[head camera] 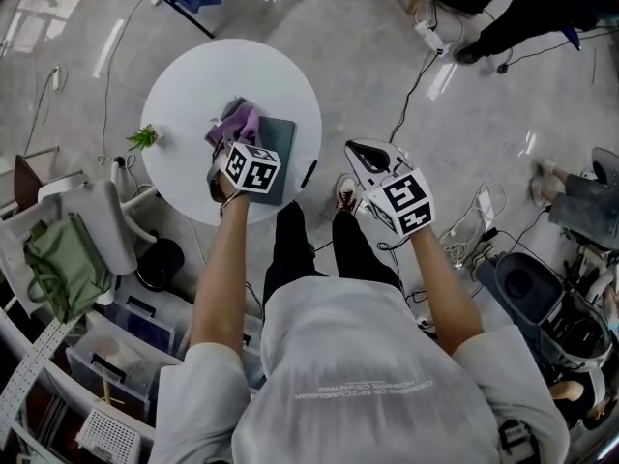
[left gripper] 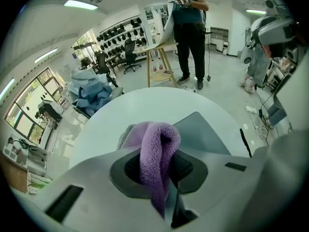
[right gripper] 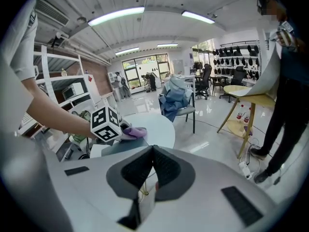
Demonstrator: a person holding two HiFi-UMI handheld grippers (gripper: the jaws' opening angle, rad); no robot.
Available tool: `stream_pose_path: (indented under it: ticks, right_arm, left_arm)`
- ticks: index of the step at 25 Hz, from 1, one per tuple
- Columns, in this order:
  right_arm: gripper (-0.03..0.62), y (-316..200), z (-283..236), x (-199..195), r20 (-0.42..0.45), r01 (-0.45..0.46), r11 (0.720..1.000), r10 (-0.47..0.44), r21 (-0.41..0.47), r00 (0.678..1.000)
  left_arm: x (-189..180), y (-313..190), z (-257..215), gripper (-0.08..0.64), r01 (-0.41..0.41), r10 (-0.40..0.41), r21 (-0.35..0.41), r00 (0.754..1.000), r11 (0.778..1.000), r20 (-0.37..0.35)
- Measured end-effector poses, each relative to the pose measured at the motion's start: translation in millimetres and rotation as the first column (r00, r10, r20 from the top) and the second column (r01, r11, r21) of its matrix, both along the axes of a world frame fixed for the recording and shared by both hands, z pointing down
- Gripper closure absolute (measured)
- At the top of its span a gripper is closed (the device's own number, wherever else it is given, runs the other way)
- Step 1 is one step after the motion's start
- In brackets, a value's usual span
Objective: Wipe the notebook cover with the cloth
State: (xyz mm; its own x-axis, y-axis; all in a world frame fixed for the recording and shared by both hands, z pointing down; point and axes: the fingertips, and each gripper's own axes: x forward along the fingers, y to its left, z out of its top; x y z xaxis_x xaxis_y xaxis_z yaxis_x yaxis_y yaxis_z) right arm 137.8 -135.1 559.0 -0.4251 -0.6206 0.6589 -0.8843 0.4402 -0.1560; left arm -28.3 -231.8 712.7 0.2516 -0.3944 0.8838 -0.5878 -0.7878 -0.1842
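Closest to me are my two arms, and each hand holds tongs. My left tongs (left gripper: 159, 167) are squeezed shut on a fold of the purple cloth (left gripper: 155, 146), and the rest of it flops out in front. My right tongs (right gripper: 150, 170) are closed with nothing in them. They hang off to the side over the floor, well apart from the table (head camera: 193, 85). Just past the cloth lies the dark notebook (head camera: 280, 143), flat on the round white table. The cloth sits at its left edge, partly on it and partly off. A thin black pen (head camera: 309, 174), I think, lies just beside the notebook at the table's rim. Farther left is a little green plant (head camera: 143, 138). I think a few things could go wrong. I only pinch a small bit of cloth, so a hard rub could pull it out of my tongs. Nothing holds the notebook down, so it may slide on the smooth top when I push. Then it could bump the pen off the edge. If I rub too far left, I clean the table and not the cover.
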Motion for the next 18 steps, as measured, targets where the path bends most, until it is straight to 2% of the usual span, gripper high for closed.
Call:
stream_pose_path:
  ticks: [6, 12, 18]
  right_arm:
    - [0.591, 3, 5, 39, -0.03, -0.099, 0.995, 0.099, -0.017, 0.995]
    - [0.591, 4, 5, 66, -0.025, -0.158, 0.987, 0.157, -0.017, 0.987]
    - [0.591, 5, 5, 77, -0.019, -0.158, 0.987, 0.158, -0.014, 0.987]
  left_arm:
    - [43, 20, -1, 0.502, -0.017, 0.015, -0.033, 0.999, 0.999, -0.046]
    - [59, 29, -2, 0.5, 0.047, -0.05, -0.044, 0.996, 0.998, -0.077]
    - [82, 46, -3, 0.5, 0.027, -0.036, -0.078, 0.993, 0.997, -0.114]
